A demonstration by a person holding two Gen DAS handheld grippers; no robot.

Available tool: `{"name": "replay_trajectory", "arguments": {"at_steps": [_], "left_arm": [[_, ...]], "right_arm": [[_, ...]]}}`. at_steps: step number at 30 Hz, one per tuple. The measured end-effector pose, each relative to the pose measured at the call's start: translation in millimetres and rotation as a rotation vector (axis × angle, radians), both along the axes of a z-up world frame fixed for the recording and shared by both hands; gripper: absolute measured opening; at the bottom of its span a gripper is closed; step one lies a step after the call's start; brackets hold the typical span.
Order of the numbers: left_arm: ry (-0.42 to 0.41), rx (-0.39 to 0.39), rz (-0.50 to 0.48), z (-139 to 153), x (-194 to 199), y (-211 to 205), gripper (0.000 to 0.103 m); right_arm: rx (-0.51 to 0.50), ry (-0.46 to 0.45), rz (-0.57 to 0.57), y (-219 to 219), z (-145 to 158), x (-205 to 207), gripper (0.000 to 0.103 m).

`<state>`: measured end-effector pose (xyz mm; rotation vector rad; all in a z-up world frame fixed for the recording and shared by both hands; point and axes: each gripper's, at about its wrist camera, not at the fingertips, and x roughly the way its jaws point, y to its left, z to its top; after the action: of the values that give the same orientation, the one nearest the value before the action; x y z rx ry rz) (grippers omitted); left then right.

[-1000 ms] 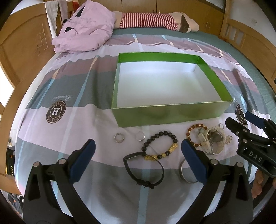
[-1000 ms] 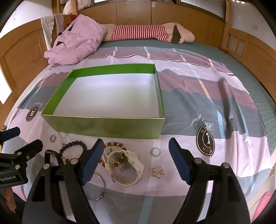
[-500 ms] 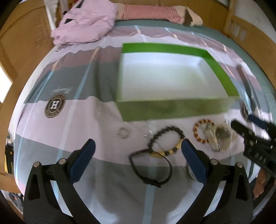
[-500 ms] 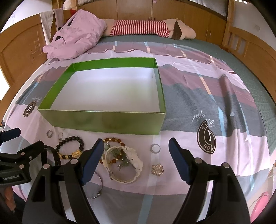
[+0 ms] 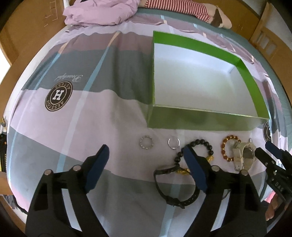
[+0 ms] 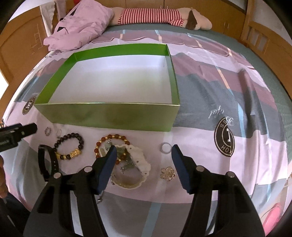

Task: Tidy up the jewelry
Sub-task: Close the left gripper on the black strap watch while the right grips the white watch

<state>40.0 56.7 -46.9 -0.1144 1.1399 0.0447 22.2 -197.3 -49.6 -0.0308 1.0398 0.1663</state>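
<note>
An empty green box (image 5: pixel 200 116) (image 6: pixel 109 116) with a white floor sits on the bedspread. In front of it lie a studded ring (image 5: pixel 146 142), a thin silver ring (image 5: pixel 173 143), a black bead bracelet with gold charm (image 5: pixel 198 149) (image 6: pixel 70 145), a black watch (image 5: pixel 175 189) (image 6: pixel 48 161), an amber bead bracelet (image 5: pixel 229 149) (image 6: pixel 112 140), a white watch (image 5: pixel 243 155) (image 6: pixel 133 164), a plain ring (image 6: pixel 165 147) and a gold flower brooch (image 6: pixel 167 173). My left gripper (image 5: pixel 146 156) is open, low over the two rings. My right gripper (image 6: pixel 144 160) is open over the white watch.
A pink crumpled quilt (image 6: pixel 82 25) and a striped plush toy (image 6: pixel 160 16) lie at the head of the bed. Wooden bed rails (image 6: pixel 255 34) stand at both sides. A silver bangle (image 6: pixel 101 195) lies partly hidden under my right gripper's left finger.
My left gripper has moved left and forward, from over the black bracelets to over the two rings. My right gripper has moved forward, closer to the white watch and the box.
</note>
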Motion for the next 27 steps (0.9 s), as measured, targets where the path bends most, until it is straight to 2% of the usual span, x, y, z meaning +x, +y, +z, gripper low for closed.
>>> {"name": "replay_trajectory", "arguments": {"at_steps": [3, 6, 7, 8, 9, 10, 11, 13, 17, 27], "left_arm": [[0.009, 0.003, -0.042, 1, -2, -4, 0.078], [0.034, 0.017, -0.073, -5, -4, -8, 0.072], [0.046, 0.019, -0.081, -8, -5, -9, 0.066], [0.063, 0.022, -0.089, -12, -5, -10, 0.057], [0.081, 0.021, -0.097, -16, -5, -12, 0.055], [0.087, 0.010, -0.102, -19, -6, -12, 0.052], [0.086, -0.005, -0.108, -19, -6, -12, 0.051], [0.086, -0.009, -0.119, -19, -7, -14, 0.048], [0.094, -0.045, -0.121, -21, -9, -11, 0.047], [0.146, -0.125, -0.125, -27, -7, -3, 0.055]], "right_arm": [[0.020, 0.016, 0.044, 2, -1, -3, 0.064], [-0.057, 0.047, 0.022, 3, -13, 1, 0.059], [-0.064, 0.063, 0.012, 1, -16, 2, 0.056], [-0.067, 0.082, -0.001, -1, -21, 5, 0.051], [-0.050, 0.109, -0.005, -4, -26, 6, 0.046], [-0.039, 0.124, -0.003, -4, -29, 6, 0.035], [-0.033, 0.139, 0.004, -4, -32, 6, 0.029], [-0.055, 0.148, 0.021, 2, -36, 4, 0.021], [-0.081, 0.128, 0.035, 8, -36, 1, 0.021], [-0.068, 0.146, 0.036, 4, -39, 4, 0.021]]}}
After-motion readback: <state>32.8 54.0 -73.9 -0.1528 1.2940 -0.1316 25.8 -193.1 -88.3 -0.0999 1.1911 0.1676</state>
